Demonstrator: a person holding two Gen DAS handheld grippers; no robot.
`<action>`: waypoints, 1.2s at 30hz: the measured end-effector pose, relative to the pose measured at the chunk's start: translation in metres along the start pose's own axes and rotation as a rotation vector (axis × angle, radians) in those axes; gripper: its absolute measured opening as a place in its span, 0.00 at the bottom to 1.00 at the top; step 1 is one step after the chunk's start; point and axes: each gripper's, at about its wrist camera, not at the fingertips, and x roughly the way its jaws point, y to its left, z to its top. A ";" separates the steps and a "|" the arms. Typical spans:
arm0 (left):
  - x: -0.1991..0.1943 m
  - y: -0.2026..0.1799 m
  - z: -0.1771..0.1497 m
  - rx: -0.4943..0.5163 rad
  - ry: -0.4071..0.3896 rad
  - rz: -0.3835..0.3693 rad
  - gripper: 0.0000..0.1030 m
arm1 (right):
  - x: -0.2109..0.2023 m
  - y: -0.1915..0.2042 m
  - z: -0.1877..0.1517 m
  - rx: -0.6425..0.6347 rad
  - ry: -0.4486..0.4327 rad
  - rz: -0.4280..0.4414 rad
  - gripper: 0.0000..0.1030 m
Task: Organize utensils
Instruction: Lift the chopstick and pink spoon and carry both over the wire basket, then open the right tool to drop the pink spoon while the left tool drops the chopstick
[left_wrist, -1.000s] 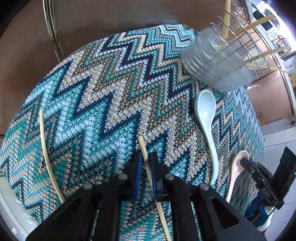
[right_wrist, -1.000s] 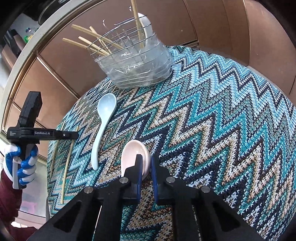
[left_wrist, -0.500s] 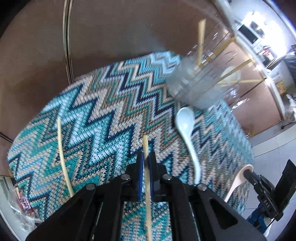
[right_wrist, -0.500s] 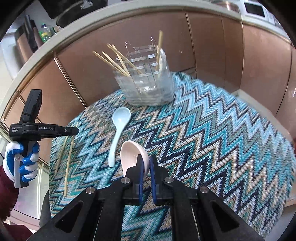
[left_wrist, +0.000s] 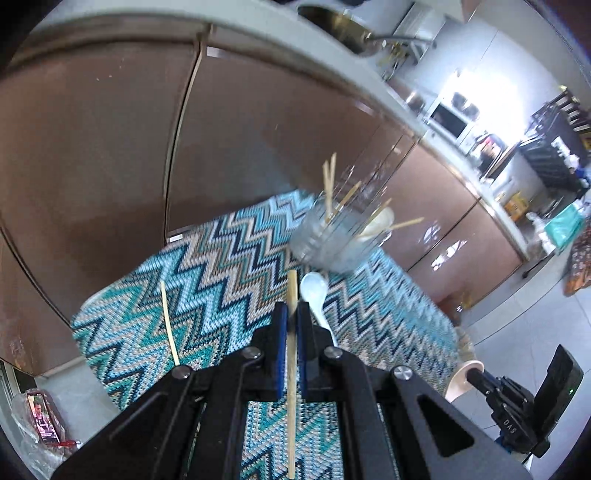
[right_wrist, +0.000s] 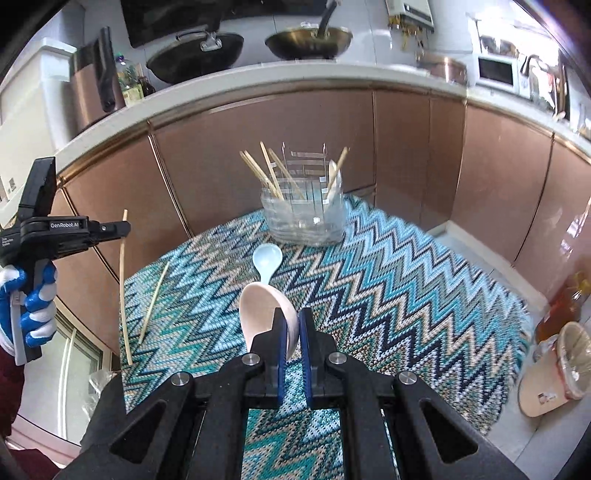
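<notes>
My left gripper (left_wrist: 291, 314) is shut on a wooden chopstick (left_wrist: 291, 291) and holds it above the zigzag cloth (left_wrist: 229, 266); the gripper also shows in the right wrist view (right_wrist: 123, 227) with the chopstick (right_wrist: 122, 280) hanging down. My right gripper (right_wrist: 291, 317) is shut on a pink ceramic spoon (right_wrist: 258, 306), lifted off the cloth; it also shows in the left wrist view (left_wrist: 461, 380). A clear utensil holder (right_wrist: 304, 218) with several chopsticks and a spoon stands at the far side. A pale blue spoon (right_wrist: 266, 260) and one chopstick (right_wrist: 155, 302) lie on the cloth.
Brown cabinet doors (right_wrist: 406, 155) stand behind the table under a countertop with pans (right_wrist: 308, 40) and a microwave (right_wrist: 496, 70). A bin with a bag (right_wrist: 574, 354) sits on the floor to the right of the table.
Both grippers have risen from the cloth and tilted up. The left one lifted its chopstick and the right one lifted the pink spoon.
</notes>
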 end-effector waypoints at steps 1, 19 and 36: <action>-0.011 -0.003 0.002 0.005 -0.025 -0.006 0.04 | -0.009 0.004 0.002 -0.005 -0.019 -0.009 0.07; -0.038 -0.092 0.147 0.115 -0.479 -0.030 0.04 | 0.000 0.014 0.159 -0.073 -0.384 -0.159 0.07; 0.143 -0.112 0.173 0.150 -0.573 0.029 0.04 | 0.167 -0.030 0.191 -0.072 -0.489 -0.303 0.07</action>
